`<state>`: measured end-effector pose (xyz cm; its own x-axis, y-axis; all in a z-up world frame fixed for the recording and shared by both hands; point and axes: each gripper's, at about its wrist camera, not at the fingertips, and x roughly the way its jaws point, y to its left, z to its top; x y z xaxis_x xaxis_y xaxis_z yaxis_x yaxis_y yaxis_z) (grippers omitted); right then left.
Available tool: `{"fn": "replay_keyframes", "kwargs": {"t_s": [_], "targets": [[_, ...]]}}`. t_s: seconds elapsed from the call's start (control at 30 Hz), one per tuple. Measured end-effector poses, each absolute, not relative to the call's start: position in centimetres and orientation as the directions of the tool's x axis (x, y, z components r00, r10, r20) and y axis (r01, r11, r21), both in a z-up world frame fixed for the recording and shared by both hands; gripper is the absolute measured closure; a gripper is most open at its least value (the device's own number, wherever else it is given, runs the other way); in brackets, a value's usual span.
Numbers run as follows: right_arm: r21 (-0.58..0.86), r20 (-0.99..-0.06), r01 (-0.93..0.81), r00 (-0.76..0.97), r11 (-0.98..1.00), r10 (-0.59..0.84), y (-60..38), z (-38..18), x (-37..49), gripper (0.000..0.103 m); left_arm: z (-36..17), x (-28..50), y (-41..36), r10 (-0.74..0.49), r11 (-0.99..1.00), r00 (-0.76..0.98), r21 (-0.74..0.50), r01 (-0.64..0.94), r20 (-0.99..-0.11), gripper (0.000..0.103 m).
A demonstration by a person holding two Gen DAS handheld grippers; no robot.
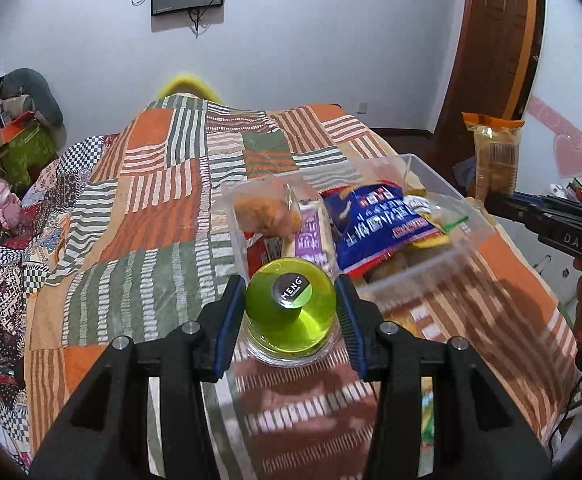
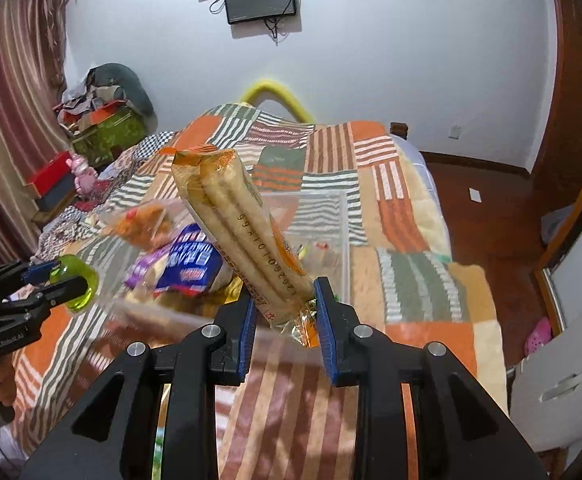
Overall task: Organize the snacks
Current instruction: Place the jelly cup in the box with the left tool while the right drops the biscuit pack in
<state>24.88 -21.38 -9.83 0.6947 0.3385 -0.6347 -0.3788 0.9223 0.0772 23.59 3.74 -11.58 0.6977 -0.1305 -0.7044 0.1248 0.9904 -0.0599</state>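
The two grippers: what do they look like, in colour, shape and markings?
Both the left gripper and the right gripper are black, angular frames with round silver bolt heads. Each has two jaws lined with ribbed blue pads. Seen from the opposite camera, white lettering shows on the bodies: "DAS" on the right, "GenRobot.AI" on the left.

Your bin [image 1: 431,168] sits on the bed [image 1: 151,208], 1 o'clock of your left claw [image 1: 290,304]. Snack bags [image 1: 379,228] lie in it. Jelly cup [image 1: 290,312] sits between that claw's fingers; biscuit pack [image 2: 243,232] in your right claw [image 2: 285,320], above the bin's near wall.
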Motion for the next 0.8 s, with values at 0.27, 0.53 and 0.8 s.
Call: {"fn": "replay_keyframes", "kwargs": {"t_s": [0.27, 0.53, 0.8], "targets": [[0.085, -0.666, -0.34, 0.68, 0.937, 0.307, -20.8, -10.6, 27.8, 0.078, -12.5, 26.3, 3.4, -0.125, 0.992, 0.699, -0.064, 0.113, -0.705, 0.058], [0.075, -0.675, -0.33, 0.677, 0.941, 0.291, -19.8, -11.2, 29.4, 0.077, -13.1, 27.7, 3.4, -0.108, 0.994, 0.704, -0.055, 0.097, -0.702, 0.058], [0.074, -0.684, -0.32, 0.672, 0.944, 0.282, -19.3, -11.6, 29.8, 0.074, -13.2, 27.9, 3.1, -0.119, 0.992, 0.697, -0.064, 0.105, -0.707, 0.057]]}}
